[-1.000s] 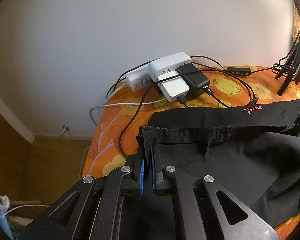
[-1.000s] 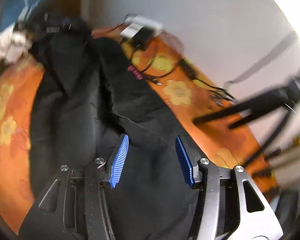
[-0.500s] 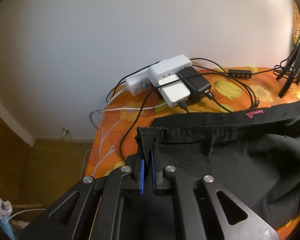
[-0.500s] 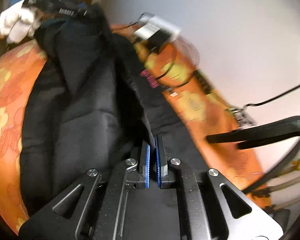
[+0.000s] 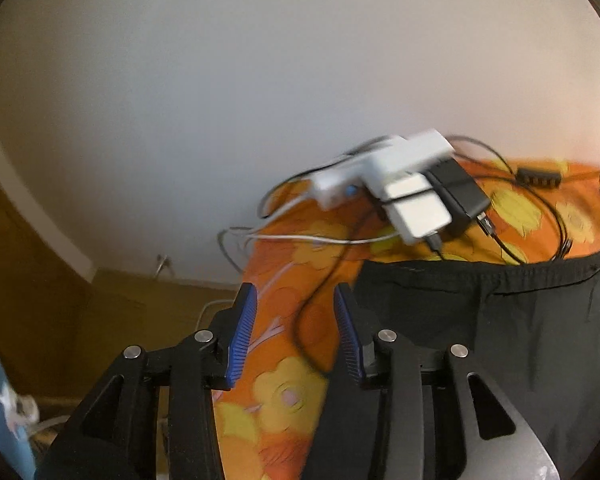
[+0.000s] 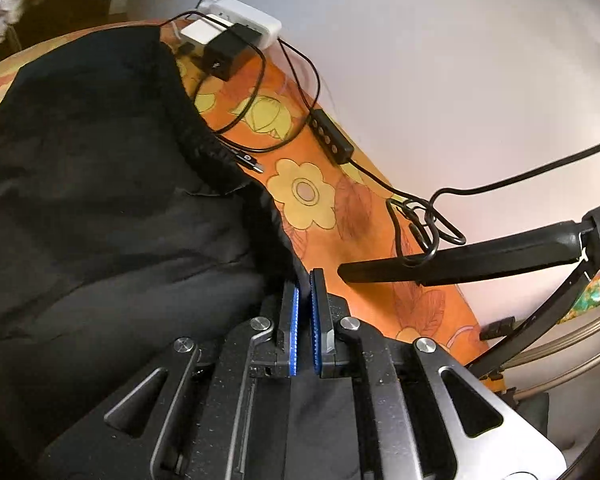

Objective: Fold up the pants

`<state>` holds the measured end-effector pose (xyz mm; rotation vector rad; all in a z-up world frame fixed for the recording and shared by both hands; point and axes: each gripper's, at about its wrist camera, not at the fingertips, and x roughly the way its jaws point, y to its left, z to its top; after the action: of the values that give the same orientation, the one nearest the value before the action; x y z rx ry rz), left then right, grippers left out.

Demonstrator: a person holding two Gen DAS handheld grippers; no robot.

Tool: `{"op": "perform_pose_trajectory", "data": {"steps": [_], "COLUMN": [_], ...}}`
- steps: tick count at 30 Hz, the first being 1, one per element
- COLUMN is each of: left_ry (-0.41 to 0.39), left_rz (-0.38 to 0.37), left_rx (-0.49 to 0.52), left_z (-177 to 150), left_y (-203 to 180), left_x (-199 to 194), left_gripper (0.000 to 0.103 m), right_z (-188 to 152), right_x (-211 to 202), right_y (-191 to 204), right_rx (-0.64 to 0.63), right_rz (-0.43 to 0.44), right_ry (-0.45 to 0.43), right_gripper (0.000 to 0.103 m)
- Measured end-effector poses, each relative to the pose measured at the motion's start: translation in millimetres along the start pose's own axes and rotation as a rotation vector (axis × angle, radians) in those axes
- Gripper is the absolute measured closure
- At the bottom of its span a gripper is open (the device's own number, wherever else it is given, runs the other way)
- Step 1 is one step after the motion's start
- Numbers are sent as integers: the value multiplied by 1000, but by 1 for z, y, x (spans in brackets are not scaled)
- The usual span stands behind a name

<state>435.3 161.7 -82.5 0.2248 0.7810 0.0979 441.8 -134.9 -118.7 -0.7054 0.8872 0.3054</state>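
Observation:
Black pants (image 5: 500, 332) lie on an orange flowered bedsheet (image 5: 284, 396), waistband toward the wall. My left gripper (image 5: 292, 300) is open and empty, over the sheet just left of the pants' waistband corner. In the right wrist view the pants (image 6: 100, 184) spread across the left. My right gripper (image 6: 305, 288) is shut on the pants' edge at the waistband end, the cloth pinched between the blue pads (image 6: 294, 332).
A white power strip with white and black adapters (image 5: 412, 184) and tangled cables lies on the sheet by the wall, also in the right wrist view (image 6: 228, 36). A black tripod leg (image 6: 460, 260) reaches over the bed's right edge. An inline cable controller (image 6: 330, 140) lies beside the waistband.
My left gripper has opened and let go of the waistband corner, shifting left. My right gripper stays shut on the pants and has drawn them flatter.

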Motion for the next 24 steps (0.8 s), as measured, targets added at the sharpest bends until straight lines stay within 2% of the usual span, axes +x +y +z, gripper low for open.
{"op": "perform_pose_trajectory", "data": {"steps": [4, 7, 9, 10, 11, 13, 16, 18, 20, 21, 22, 24], "left_ry": [12, 72, 86, 92, 97, 108, 125, 138, 138, 139, 146, 152], "left_rz": [-100, -171, -169, -182, -192, -195, -195, -195, -181, -174, -171, -165], "left_rx": [-39, -46, -22, -20, -20, -15, -16, 7, 22, 16, 10, 5], "left_z": [-28, -50, -60, -62, -63, -66, -72, -76, -80, -81, -83, -85], "left_y": [21, 18, 10, 6, 3, -2, -5, -8, -8, -6, -4, -3], "left_x": [-16, -9, -5, -3, 0, 5, 11, 12, 10, 10, 12, 12], "left_gripper": [65, 65, 64, 64, 64, 64, 55, 55, 55, 55, 55, 55], "right_z": [3, 3, 2, 1, 0, 0, 2, 3, 1, 0, -1, -5], "right_x": [1, 2, 2, 2, 1, -2, -3, -6, -13, -19, -26, -43], "right_y": [2, 0, -7, -10, -10, -2, 5, 6, 5, 4, 3, 2], "right_rx": [5, 25, 52, 55, 43, -10, -33, -39, -35, -27, -20, -2], "right_rz": [-11, -53, -73, -48, -22, -38, -37, -39, -40, -40, -45, -58], "right_ry": [2, 17, 28, 20, 15, 4, 7, 3, -6, -15, -29, -64], "right_gripper": [99, 99, 99, 99, 99, 99, 99, 99, 93, 81, 64, 51]}}
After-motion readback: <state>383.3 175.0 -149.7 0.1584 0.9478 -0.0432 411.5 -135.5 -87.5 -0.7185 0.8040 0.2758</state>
